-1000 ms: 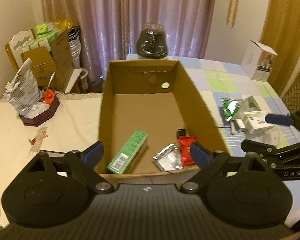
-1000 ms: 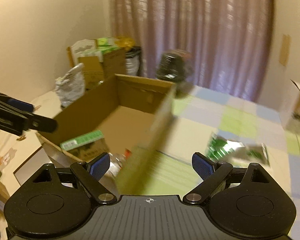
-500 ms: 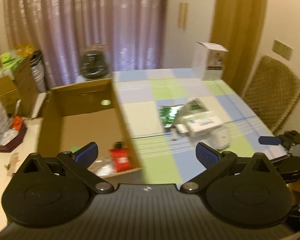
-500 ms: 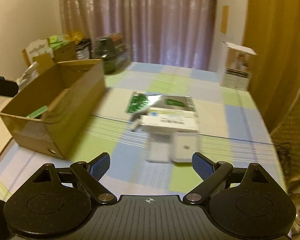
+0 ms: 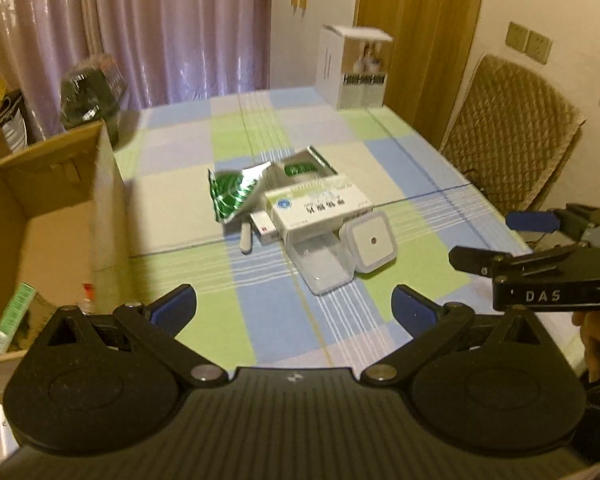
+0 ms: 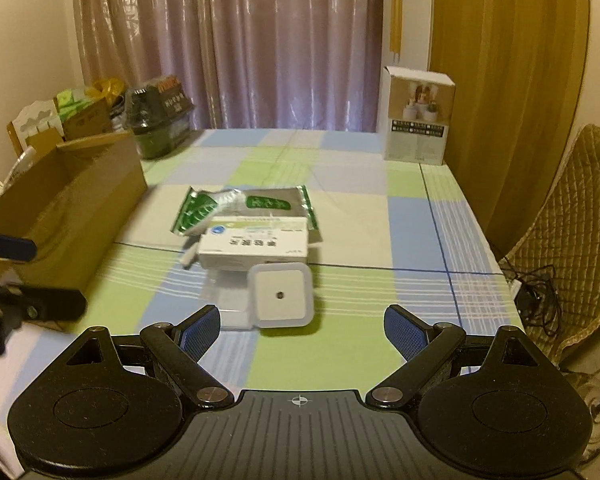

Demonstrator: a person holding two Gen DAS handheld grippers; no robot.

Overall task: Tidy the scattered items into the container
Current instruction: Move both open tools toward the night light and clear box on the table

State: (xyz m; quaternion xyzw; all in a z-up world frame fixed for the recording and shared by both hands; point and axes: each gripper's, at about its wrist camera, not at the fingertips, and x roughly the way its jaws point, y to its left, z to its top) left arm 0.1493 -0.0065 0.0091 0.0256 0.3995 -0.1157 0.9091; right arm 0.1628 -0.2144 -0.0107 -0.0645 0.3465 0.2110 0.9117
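Observation:
An open cardboard box [image 5: 60,208] stands at the left of the checked table, with a green carton [image 5: 12,320] lying inside. In the middle is a pile: a green foil pouch [image 5: 236,192], a white medicine box [image 5: 320,208], a clear plastic tray [image 5: 320,268] and a square white night-light [image 5: 374,242]. My left gripper [image 5: 294,310] hangs open and holds nothing, short of the pile. My right gripper [image 6: 302,332] is open too, just before the night-light [image 6: 280,296] and the medicine box [image 6: 256,244]. The cardboard box [image 6: 80,200] shows at left.
A tall white carton [image 6: 418,114] stands at the table's far end and a dark wrapped jar [image 6: 160,120] behind the cardboard box. A quilted chair [image 5: 508,144] sits close at the table's right edge. Curtains hang behind.
Both grippers swung right, away from above the cardboard box, and now face the pile of items. The box has slid to the left edge of both views.

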